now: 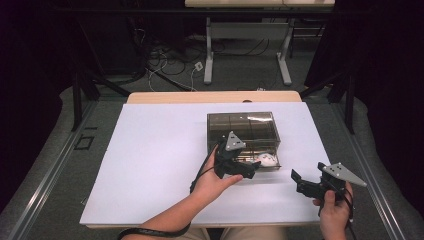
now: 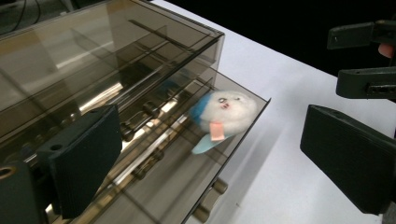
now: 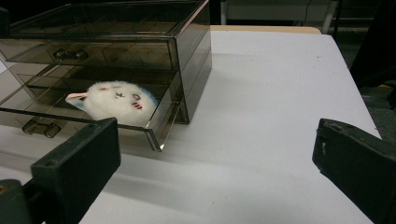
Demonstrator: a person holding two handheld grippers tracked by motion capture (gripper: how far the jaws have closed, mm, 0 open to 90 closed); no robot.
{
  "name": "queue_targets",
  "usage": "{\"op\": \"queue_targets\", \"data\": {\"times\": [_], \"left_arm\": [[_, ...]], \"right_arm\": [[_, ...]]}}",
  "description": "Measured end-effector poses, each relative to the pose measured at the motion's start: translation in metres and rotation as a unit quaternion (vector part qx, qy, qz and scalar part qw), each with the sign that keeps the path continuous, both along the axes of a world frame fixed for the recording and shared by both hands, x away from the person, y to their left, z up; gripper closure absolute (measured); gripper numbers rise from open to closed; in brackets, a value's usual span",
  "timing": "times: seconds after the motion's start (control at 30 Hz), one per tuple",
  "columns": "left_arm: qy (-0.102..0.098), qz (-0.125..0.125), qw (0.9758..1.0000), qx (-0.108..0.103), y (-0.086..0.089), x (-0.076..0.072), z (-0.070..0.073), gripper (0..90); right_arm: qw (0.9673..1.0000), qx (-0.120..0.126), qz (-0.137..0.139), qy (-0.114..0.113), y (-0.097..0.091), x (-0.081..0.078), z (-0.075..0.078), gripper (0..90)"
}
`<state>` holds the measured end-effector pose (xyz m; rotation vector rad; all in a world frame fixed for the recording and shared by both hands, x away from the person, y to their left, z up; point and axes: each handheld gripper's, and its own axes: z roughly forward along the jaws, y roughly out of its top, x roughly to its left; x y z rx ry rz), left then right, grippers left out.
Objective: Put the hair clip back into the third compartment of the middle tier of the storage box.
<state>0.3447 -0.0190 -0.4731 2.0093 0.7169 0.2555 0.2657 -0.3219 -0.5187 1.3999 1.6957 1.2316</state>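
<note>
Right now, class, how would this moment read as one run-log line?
left gripper: open, at drawer | plush toy: lying in open lower drawer | right gripper: open, apart on table

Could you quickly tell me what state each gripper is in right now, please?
Left gripper: open, holding nothing; the plush toy lies in the pulled-out drawer ahead of its jaws.
Right gripper: open, holding nothing, over the white table.

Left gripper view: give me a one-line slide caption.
Open left gripper over the pulled-out drawer of a smoky plastic box, a white-and-blue plush toy lying inside.
</note>
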Motion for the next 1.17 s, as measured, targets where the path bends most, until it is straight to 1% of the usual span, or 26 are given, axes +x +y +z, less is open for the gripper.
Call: {"op": "queue_targets", "data": {"times": [0.03,0.07,0.1,0.2,0.3,0.33,0.4,0.53,0.6,0.63,0.7,0.8,0.87,0.97,1.03,1.1,1.13,1.17], "left_arm": [[-0.004,0.001,1.0,-0.002,0.004,0.0,0.001,4.6],[-0.004,0.004,1.0,-0.005,0.008,0.0,0.001,4.6],[-0.009,0.004,1.0,-0.002,0.013,0.0,0.002,4.4],[-0.018,0.016,0.9997,-0.003,0.031,0.001,0.005,3.1],[-0.018,0.032,0.9993,-0.007,0.049,0.004,0.006,1.4],[-0.017,0.04,0.999,-0.013,0.054,0.004,0.006,1.0],[-0.014,0.051,0.9985,-0.014,0.065,0.005,0.006,0.4],[-0.01,0.068,0.9973,-0.027,0.083,0.006,0.005,0.3],[-0.014,0.075,0.9967,-0.029,0.09,0.006,0.004,0.3],[-0.013,0.077,0.9964,-0.033,0.094,0.005,0.004,0.3],[-0.016,0.081,0.9959,-0.037,0.101,0.003,0.003,0.3],[-0.015,0.089,0.9947,-0.05,0.114,0.0,0.002,0.3],[-0.024,0.097,0.9937,-0.049,0.123,-0.003,0.002,0.3],[-0.032,0.106,0.9927,-0.048,0.138,-0.008,0.001,0.3],[-0.029,0.107,0.9925,-0.052,0.148,-0.012,0.0,0.3],[-0.033,0.109,0.9924,-0.048,0.159,-0.016,0.0,0.3],[-0.032,0.107,0.9924,-0.051,0.165,-0.018,-0.001,0.3],[-0.028,0.111,0.9919,-0.056,0.171,-0.02,-0.001,0.3]], "right_arm": [[1.0,-0.001,0.001,0.0,0.0,0.0,0.0,0.6],[1.0,-0.004,0.0,0.0,0.0,0.0,0.0,0.6],[1.0,-0.002,0.001,0.0,0.0,0.0,0.0,0.6],[1.0,-0.002,-0.001,-0.002,0.0,0.0,0.0,0.6],[1.0,-0.004,-0.001,0.0,-0.001,0.0,-0.001,0.6],[1.0,-0.004,0.001,0.002,0.0,0.0,-0.001,0.6],[1.0,-0.004,0.0,0.004,0.0,0.0,0.0,0.6],[0.9999,-0.009,0.0,0.005,0.001,0.0,0.0,0.6],[1.0,-0.004,0.001,0.004,0.002,0.0,-0.001,0.6],[1.0,-0.005,0.001,0.007,0.002,0.0,0.0,0.6],[1.0,-0.005,0.001,0.005,0.002,-0.001,-0.001,0.6],[1.0,-0.006,0.0,0.007,0.002,-0.001,0.0,0.6],[1.0,-0.007,0.0,0.005,0.001,-0.001,-0.001,0.6],[0.9999,-0.007,0.001,0.007,0.001,-0.001,0.0,0.6],[1.0,-0.006,0.001,0.005,0.001,-0.001,-0.001,0.6],[1.0,-0.006,0.001,0.006,0.002,-0.001,-0.001,0.6],[1.0,-0.005,0.001,0.003,0.003,-0.001,-0.002,0.6],[1.0,-0.005,0.001,0.003,0.003,-0.001,-0.002,0.6]]}}
